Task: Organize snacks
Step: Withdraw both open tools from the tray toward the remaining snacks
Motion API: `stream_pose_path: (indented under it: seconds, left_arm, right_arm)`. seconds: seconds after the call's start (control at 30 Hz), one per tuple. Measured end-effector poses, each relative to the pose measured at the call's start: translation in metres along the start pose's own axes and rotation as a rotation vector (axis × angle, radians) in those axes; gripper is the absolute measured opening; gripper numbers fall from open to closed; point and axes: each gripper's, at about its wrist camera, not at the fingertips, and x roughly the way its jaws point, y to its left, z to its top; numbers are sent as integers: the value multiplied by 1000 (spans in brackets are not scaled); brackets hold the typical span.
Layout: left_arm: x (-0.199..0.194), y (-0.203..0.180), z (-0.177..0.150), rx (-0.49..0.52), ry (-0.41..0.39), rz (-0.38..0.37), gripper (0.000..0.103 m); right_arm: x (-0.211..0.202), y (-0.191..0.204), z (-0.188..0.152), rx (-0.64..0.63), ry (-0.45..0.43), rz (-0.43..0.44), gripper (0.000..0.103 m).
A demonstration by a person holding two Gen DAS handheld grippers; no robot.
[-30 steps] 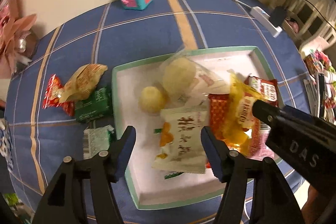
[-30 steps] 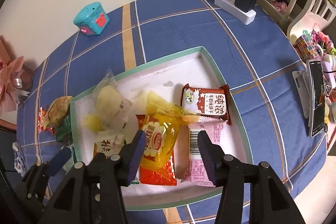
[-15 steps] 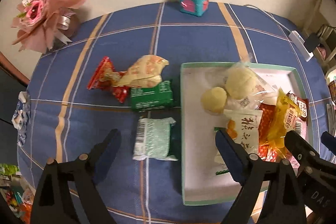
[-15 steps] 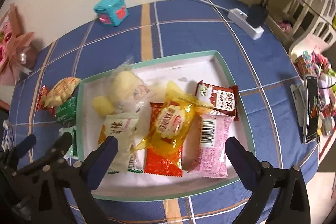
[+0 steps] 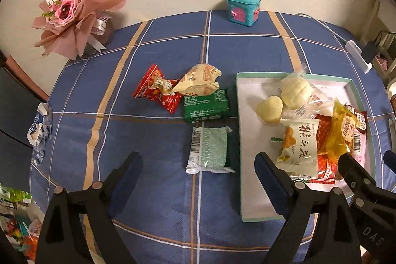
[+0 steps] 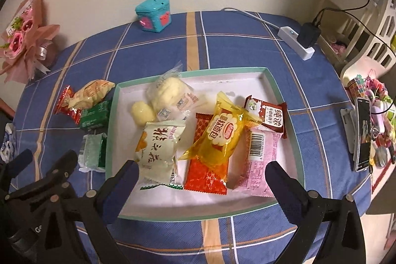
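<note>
Blue plaid table (image 5: 160,189) | your left tongs (image 5: 198,173) and right tongs (image 6: 201,176) just spread wide, empty | tray (image 6: 279,95) holds snacks

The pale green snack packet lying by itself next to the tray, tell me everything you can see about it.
The pale green foil snack packet is a flat, roughly rectangular pillow pack with crimped ends, a barcode on a white strip along its left edge and a darker green edge on its right. It lies flat on the blue checked tablecloth, just left of the white tray with the mint green rim, below the dark green packet. Whether it touches either is unclear. No tool touches it.
</note>
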Motion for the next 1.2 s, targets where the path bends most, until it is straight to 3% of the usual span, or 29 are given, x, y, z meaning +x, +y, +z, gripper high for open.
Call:
stream_pose_path:
  seconds: [0.67, 1.2]
  left_arm:
    - [0, 23, 0, -29, -2, 14, 92]
    - [17, 92, 1, -178, 36, 48, 92]
  right_arm:
    - [-9, 20, 1, -27, -19, 17, 103]
    - [0, 80, 5, -104, 5, 66, 103]
